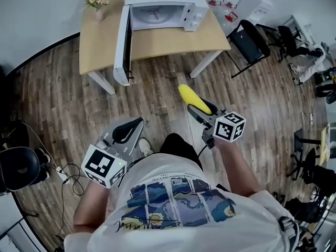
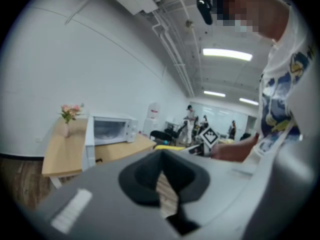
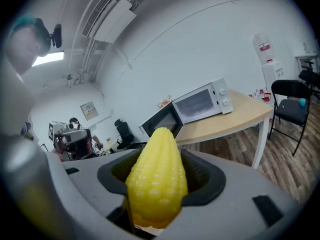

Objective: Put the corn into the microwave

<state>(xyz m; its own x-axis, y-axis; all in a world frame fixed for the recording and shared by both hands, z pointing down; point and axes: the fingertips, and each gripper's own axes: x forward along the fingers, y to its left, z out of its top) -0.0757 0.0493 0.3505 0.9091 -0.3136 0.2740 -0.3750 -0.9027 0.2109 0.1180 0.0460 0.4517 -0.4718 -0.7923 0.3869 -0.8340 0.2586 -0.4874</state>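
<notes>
Corn [image 3: 156,184] base hidden in right gripper [image 1: 200,111]

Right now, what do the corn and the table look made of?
The corn looks like moulded plastic or rubber: uniform yellow kernels with a slight sheen. The table has a pale, matte top, either wood or wood-look laminate.

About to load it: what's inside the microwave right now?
Door open, the microwave shows only what looks like a pale turntable inside. The cavity's rear is hidden under its roof.
</notes>
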